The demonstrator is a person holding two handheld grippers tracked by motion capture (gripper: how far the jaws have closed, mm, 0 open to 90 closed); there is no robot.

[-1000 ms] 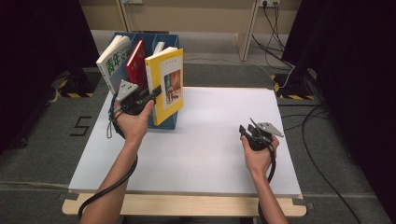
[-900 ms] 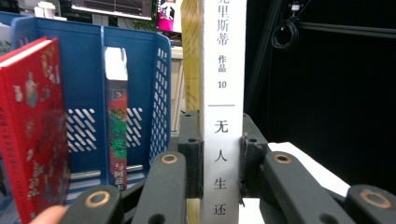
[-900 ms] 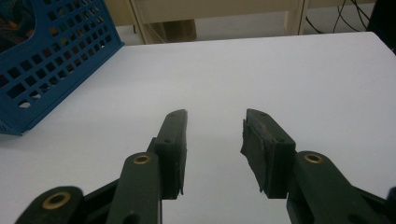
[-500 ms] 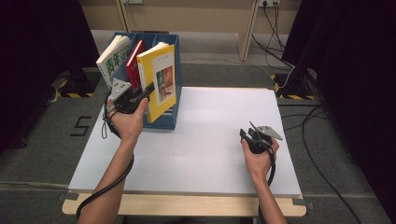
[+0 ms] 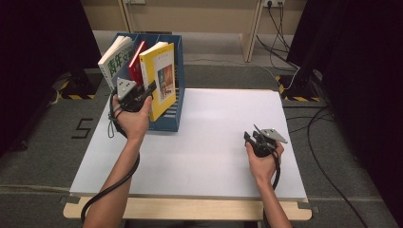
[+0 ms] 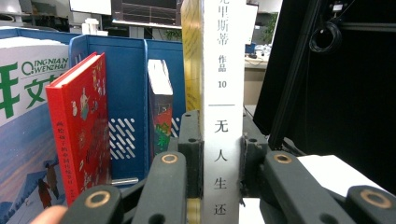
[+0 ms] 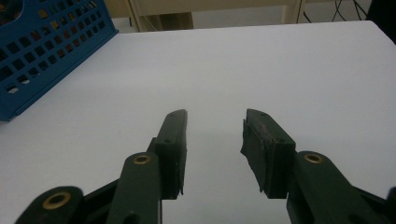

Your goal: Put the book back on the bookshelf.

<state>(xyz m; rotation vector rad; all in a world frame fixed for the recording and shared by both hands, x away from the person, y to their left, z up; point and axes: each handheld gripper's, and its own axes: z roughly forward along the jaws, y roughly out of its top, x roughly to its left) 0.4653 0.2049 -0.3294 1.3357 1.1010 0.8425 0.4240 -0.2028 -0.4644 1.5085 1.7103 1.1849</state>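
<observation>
Since the earlier frame, the yellow book (image 5: 160, 78) had shifted left and stood more upright, its lower end inside the blue file rack (image 5: 173, 121) beside the red book (image 5: 136, 61). At the rack's front, the left claw (image 5: 148, 90) was clamped on the book's white spine (image 6: 221, 116). Well apart, the right claw (image 7: 214, 135) rested on the white bench (image 5: 214, 142), unmoved, jaws apart and holding nothing.

Lab or office recording space: white table (image 5: 214, 142) between black curtains (image 5: 351, 71), monitors (image 6: 144, 11) far behind, floor cables (image 5: 328, 142), hazard-striped stand feet (image 5: 290, 88).
</observation>
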